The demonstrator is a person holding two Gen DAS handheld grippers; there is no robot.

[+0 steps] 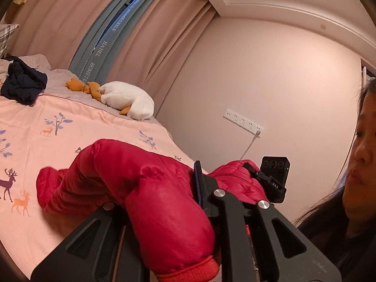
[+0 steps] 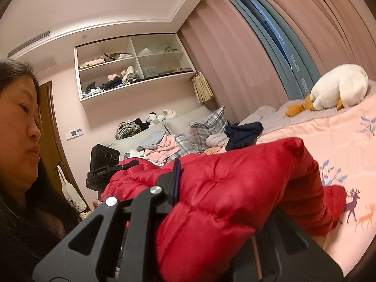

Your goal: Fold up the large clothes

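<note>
Bedroom quiet, you held the red puffer jacket [image 1: 145,188] clamped in left gripper [image 1: 199,188] and right gripper [image 2: 178,183] above the bed [image 1: 70,129]; slick padding could have slipped free.

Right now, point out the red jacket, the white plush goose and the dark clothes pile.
red jacket [image 1: 145,188], left wrist view, puffy sleeve.
white plush goose [image 2: 338,87], right wrist view, its body.
dark clothes pile [image 1: 23,82], left wrist view, middle of heap.
</note>
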